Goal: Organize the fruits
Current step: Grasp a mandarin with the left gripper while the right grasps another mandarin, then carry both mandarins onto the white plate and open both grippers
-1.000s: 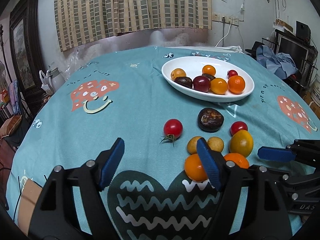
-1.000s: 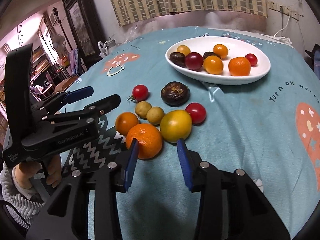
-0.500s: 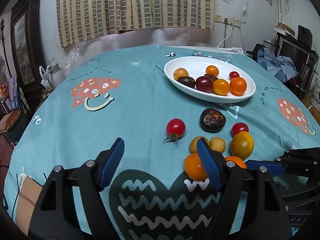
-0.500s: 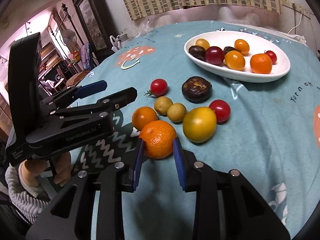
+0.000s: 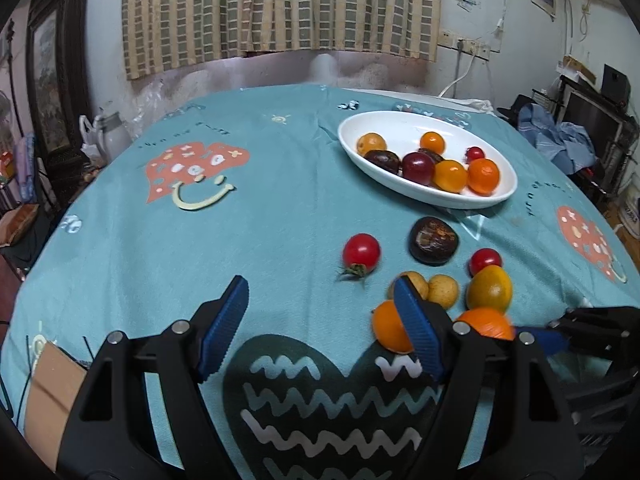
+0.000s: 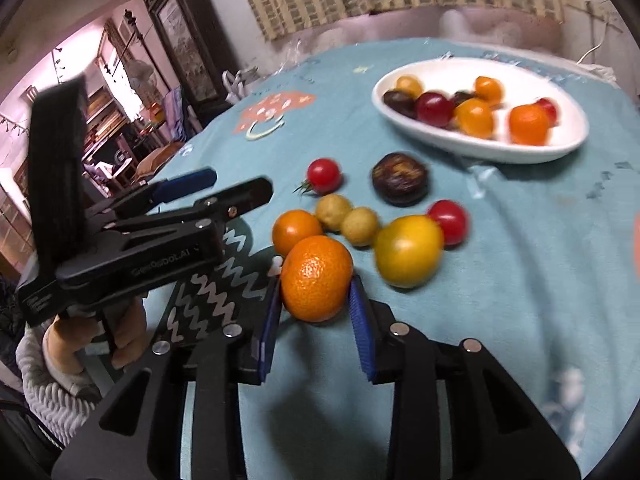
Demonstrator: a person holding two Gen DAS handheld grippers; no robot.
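Note:
My right gripper [image 6: 315, 286] is shut on a large orange mandarin [image 6: 316, 278], its blue pads pressing both sides. The left wrist view shows that mandarin [image 5: 486, 322] at the right with a blue pad beside it. Behind it on the teal cloth lie a small orange fruit [image 6: 295, 230], two small yellow-brown fruits [image 6: 346, 218], a yellow tomato [image 6: 408, 250], two red cherry tomatoes [image 6: 324, 175] and a dark wrinkled fruit [image 6: 400, 178]. Several fruits fill the white oval plate [image 6: 568, 146] farther back. My left gripper [image 5: 320, 296] stands open over bare cloth, to the left of the pile.
The round table [image 5: 120, 240] drops off on the left towards a framed picture and clutter. A person's hand in a knitted sleeve [image 6: 60, 364] holds the left gripper [image 6: 228, 186]. A brown card [image 5: 52, 392] lies at the near left edge.
My right gripper slid forward around the mandarin and its jaws closed onto it. The left gripper stayed open and nearly still.

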